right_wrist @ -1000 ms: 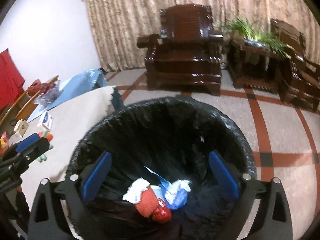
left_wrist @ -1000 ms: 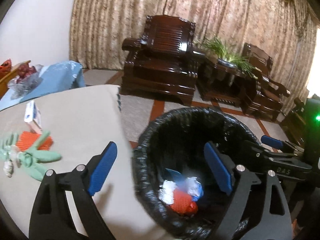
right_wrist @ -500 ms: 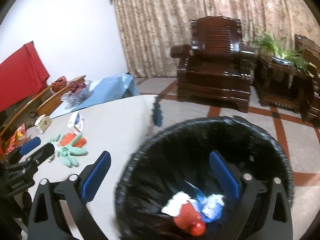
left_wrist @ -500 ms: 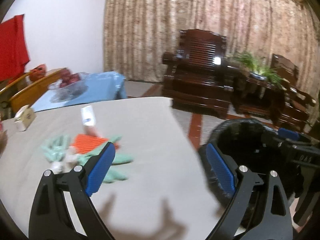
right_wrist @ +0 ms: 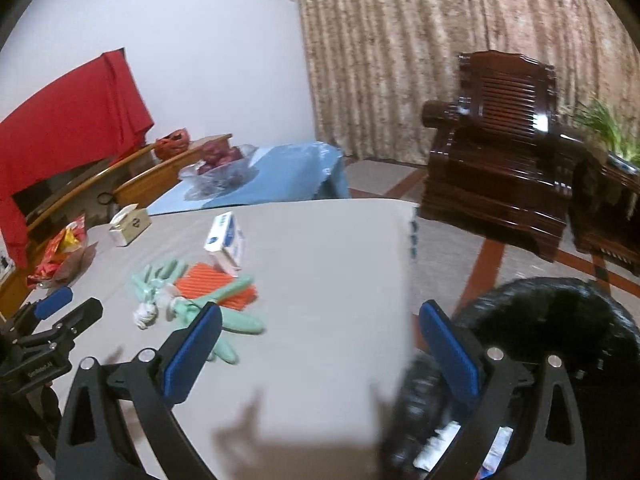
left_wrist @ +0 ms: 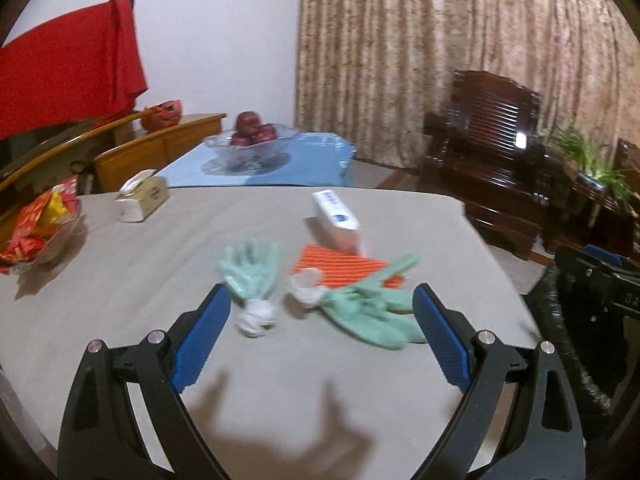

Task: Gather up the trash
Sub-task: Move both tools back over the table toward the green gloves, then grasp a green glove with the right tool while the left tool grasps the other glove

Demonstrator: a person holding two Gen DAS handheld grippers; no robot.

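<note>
On the grey table (left_wrist: 256, 364) lie two mint-green gloves (left_wrist: 372, 312) (left_wrist: 250, 268), a crumpled white paper ball (left_wrist: 256, 314), a second white wad (left_wrist: 306, 288), an orange ribbed mat (left_wrist: 344, 268) and a white and blue box (left_wrist: 336, 220). My left gripper (left_wrist: 320, 340) is open and empty, just short of the paper ball and gloves. My right gripper (right_wrist: 316, 348) is open and empty over the table's right edge. The black-lined trash bin (right_wrist: 560, 344) stands beside the table, with trash inside. The gloves (right_wrist: 224, 312) and paper ball (right_wrist: 146, 314) also show in the right wrist view.
A tissue box (left_wrist: 140, 200) and a red snack bag (left_wrist: 36, 228) sit at the table's left. A glass fruit bowl (left_wrist: 250, 144) stands on a blue-covered table behind. Dark wooden armchairs (right_wrist: 504, 160) and a plant stand are on the right.
Both grippers have swung left from over the bin to the table. The gloves and paper ball now lie right in front of the left gripper. The bin has slid to the right edge.
</note>
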